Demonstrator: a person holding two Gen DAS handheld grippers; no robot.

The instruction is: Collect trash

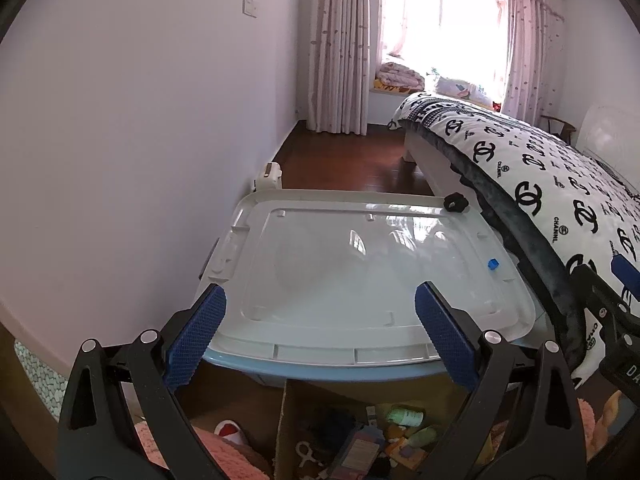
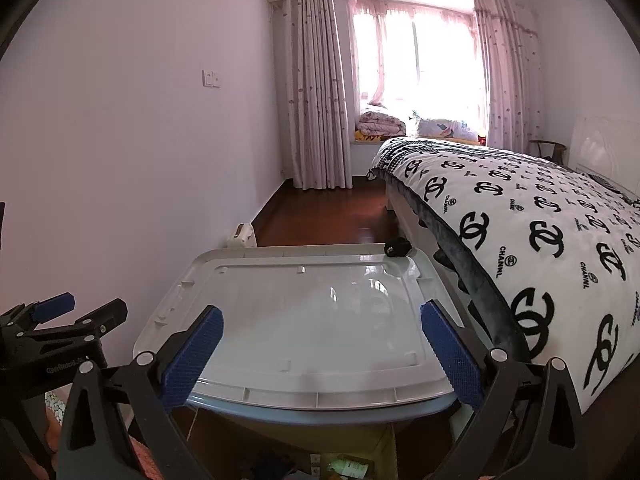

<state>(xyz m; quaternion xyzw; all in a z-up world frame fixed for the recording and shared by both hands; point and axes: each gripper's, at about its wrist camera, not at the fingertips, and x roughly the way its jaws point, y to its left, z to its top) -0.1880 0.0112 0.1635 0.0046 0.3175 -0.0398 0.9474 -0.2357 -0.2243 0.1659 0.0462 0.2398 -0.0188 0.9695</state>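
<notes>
A white lid (image 1: 352, 264) (image 2: 304, 320) covers a blue storage bin in front of both grippers. A small blue piece (image 1: 493, 265) lies on the lid near its right edge. A black knob (image 1: 455, 202) (image 2: 397, 247) sits on the lid's far right corner. My left gripper (image 1: 320, 304) is open and empty above the lid's near edge. My right gripper (image 2: 322, 324) is open and empty, also above the near edge. A cardboard box (image 1: 352, 440) (image 2: 344, 464) below holds several mixed items.
A bed (image 1: 540, 184) (image 2: 532, 232) with a black-and-white logo blanket runs along the right. A white wall (image 1: 140, 140) is on the left. Dark wood floor (image 1: 352, 160) leads to curtains and a window. Pink fabric (image 1: 224, 456) lies at the lower left.
</notes>
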